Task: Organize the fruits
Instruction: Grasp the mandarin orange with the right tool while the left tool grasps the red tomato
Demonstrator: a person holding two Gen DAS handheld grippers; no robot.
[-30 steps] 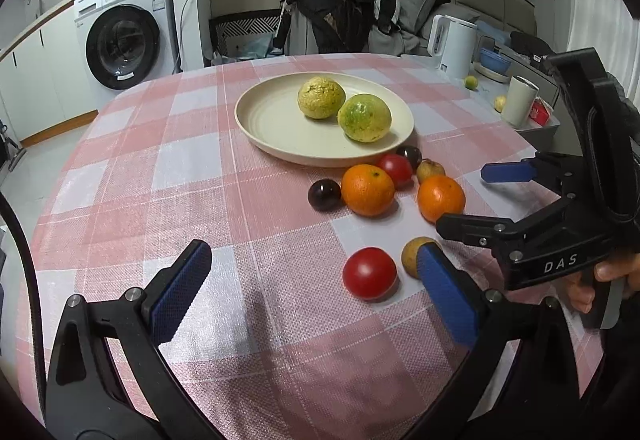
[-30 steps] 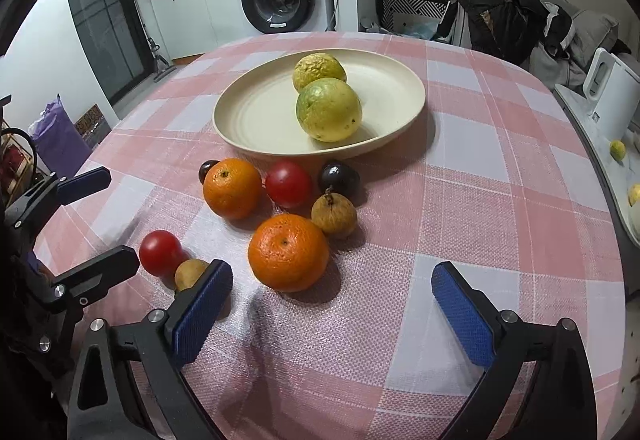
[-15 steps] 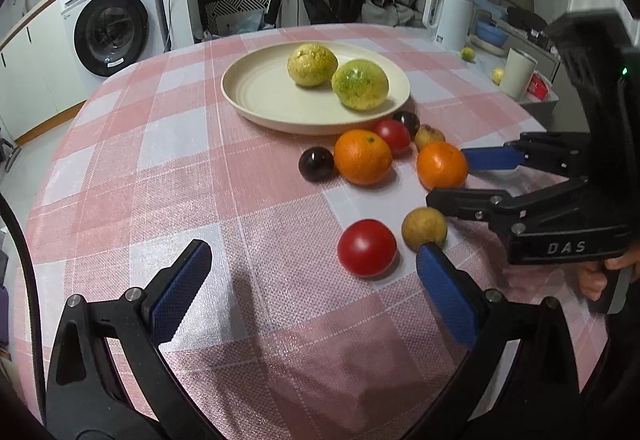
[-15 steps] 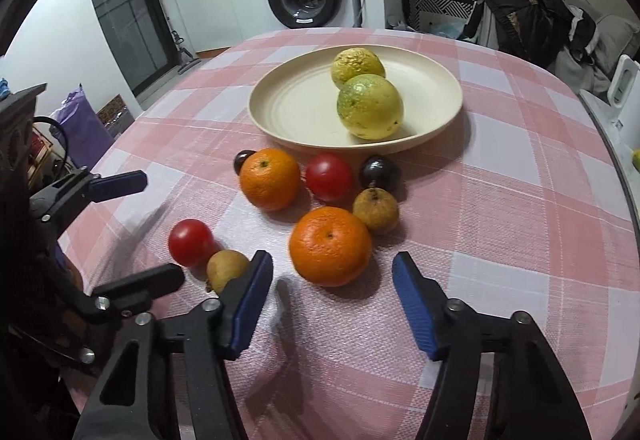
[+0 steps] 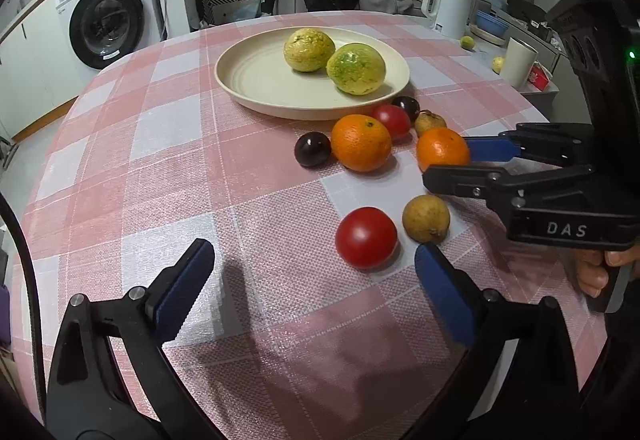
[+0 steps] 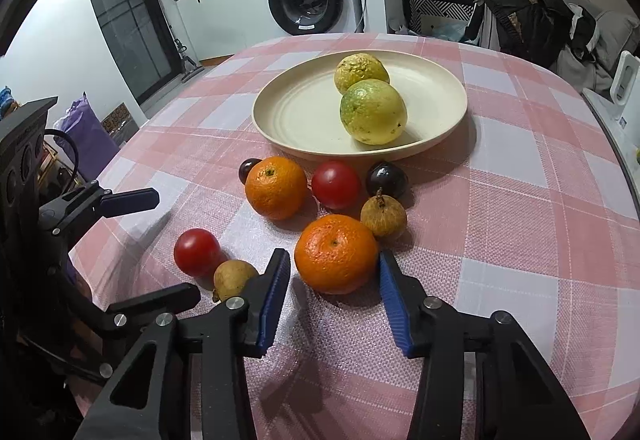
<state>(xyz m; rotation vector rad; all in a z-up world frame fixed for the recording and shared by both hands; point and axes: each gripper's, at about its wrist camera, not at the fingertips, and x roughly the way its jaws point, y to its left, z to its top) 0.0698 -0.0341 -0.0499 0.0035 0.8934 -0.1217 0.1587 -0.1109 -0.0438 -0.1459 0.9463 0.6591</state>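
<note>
Closing in on the near orange (image 6: 337, 253): the right gripper (image 6: 334, 282) is spread with one blue pad on each side of it, the right pad at or almost at the peel, the left pad still with a small gap. Not clamped yet. The orange sits on the checked tablecloth (image 6: 516, 200), just short of the plate (image 6: 304, 112), which already holds two yellow-green fruits (image 6: 373, 111).

Left gripper (image 5: 312, 272) is held wide open and empty above the cloth, near the red tomato (image 5: 366, 237) and the small tan fruit (image 5: 425, 218).

Risks, as judged from here:
- Uneven pad contact: the orange could be nudged sideways before the grip is set, and it would roll.
- The brown stemmed fruit (image 6: 383, 217) touches the orange at the back right; it could be shoved into the dark plum (image 6: 386, 180) if the fingers are pushed further forward.
- A grip below the widest part of a round peel could squeeze the orange out upward.
- The two grippers sit near each other; a collision is possible if the left one is moved to the tomato now.
</note>
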